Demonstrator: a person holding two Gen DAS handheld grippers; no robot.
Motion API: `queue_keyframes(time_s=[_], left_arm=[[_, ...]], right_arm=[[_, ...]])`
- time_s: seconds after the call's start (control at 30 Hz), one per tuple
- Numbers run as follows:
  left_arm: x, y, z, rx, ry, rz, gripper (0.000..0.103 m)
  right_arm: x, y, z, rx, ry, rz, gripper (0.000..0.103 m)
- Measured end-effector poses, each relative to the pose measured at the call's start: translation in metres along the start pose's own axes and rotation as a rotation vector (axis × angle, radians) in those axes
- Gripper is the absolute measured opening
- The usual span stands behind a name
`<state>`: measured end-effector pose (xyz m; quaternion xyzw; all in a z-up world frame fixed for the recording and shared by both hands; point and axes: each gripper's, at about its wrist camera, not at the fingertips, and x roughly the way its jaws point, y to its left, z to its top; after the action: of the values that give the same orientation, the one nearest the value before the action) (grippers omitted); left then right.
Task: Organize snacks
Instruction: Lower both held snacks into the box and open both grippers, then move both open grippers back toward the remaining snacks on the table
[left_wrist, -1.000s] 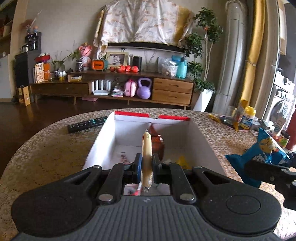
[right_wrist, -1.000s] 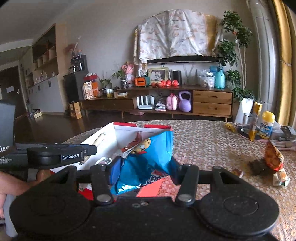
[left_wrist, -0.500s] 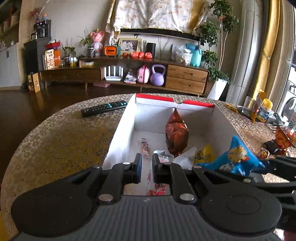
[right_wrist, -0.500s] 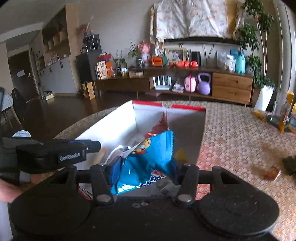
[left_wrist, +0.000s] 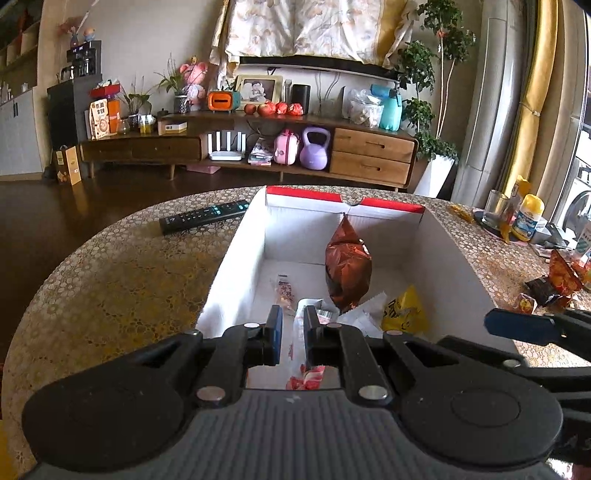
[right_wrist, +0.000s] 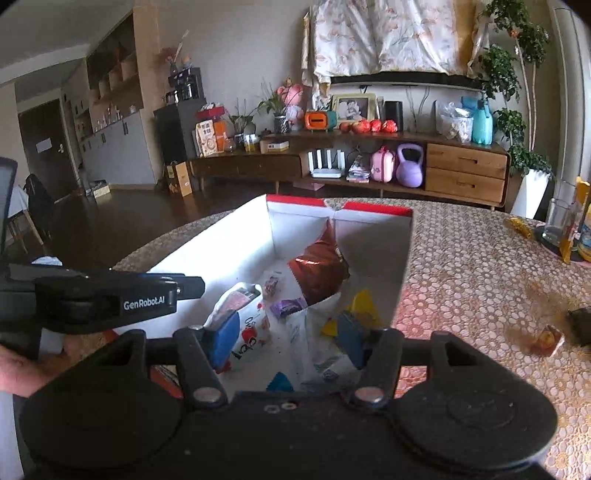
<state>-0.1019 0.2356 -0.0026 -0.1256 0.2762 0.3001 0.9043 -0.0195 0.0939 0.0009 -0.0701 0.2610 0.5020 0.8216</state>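
Left wrist view: the left gripper (left_wrist: 292, 334) hangs over the near end of the white box (left_wrist: 236, 266), its jaws drawn close together with nothing clamped between them. A brown snack bag (left_wrist: 347, 271) stands upright against the far wall. A yellow packet (left_wrist: 404, 312) lies near the right wall, small wrapped snacks beside it. A remote (left_wrist: 205, 216) lies on the table (left_wrist: 110, 288) left of the box; more snacks (left_wrist: 554, 280) sit far right.

Right wrist view: the right gripper (right_wrist: 288, 338) is above the box's near end. Its jaws have just been opening and stand apart, holding nothing. A white packet (right_wrist: 247, 325) lies below its left finger; a blue corner (right_wrist: 279, 382) shows at the near edge. The left gripper's body sits at left.
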Motion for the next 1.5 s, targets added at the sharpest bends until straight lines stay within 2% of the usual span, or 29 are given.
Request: queue_keyframes(time_s=[0.2, 0.27, 0.37, 0.4, 0.43, 0.73, 1.0, 1.17, 1.27, 1.33, 1.5], left_arm=[[-0.006, -0.017, 0.003, 0.024, -0.022, -0.015, 0.012], [-0.009, -0.026, 0.004, 0.035, -0.034, -0.035, 0.017], [-0.011, -0.04, 0.004, 0.055, -0.054, -0.064, 0.041], [-0.012, -0.045, 0.004, 0.057, -0.062, -0.074, 0.057], [-0.014, -0.05, 0.003, 0.058, -0.072, -0.081, 0.065], [-0.021, -0.11, 0.007, 0.145, -0.103, -0.206, 0.065], [-0.017, -0.177, 0.008, 0.234, -0.118, -0.331, 0.066], [-0.003, -0.214, 0.007, 0.288, -0.12, -0.39, 0.066], [0.009, -0.234, 0.006, 0.317, -0.106, -0.39, 0.067], [0.018, -0.249, 0.006, 0.326, -0.098, -0.393, 0.073], [0.049, -0.284, 0.002, 0.384, -0.064, -0.413, 0.073]], right_arm=[[-0.029, -0.021, -0.002, 0.053, -0.072, -0.057, 0.058], [-0.04, -0.032, -0.005, 0.074, -0.097, -0.097, 0.058], [-0.058, -0.056, -0.012, 0.124, -0.125, -0.163, 0.058], [-0.063, -0.064, -0.015, 0.141, -0.131, -0.187, 0.058], [-0.068, -0.073, -0.018, 0.16, -0.135, -0.211, 0.058], [-0.106, -0.141, -0.053, 0.274, -0.158, -0.406, 0.058], [-0.13, -0.186, -0.079, 0.351, -0.161, -0.529, 0.059], [-0.138, -0.208, -0.089, 0.386, -0.147, -0.572, 0.059], [-0.144, -0.219, -0.093, 0.397, -0.149, -0.594, 0.059], [-0.147, -0.224, -0.096, 0.406, -0.154, -0.604, 0.06], [-0.152, -0.232, -0.103, 0.421, -0.153, -0.61, 0.06]])
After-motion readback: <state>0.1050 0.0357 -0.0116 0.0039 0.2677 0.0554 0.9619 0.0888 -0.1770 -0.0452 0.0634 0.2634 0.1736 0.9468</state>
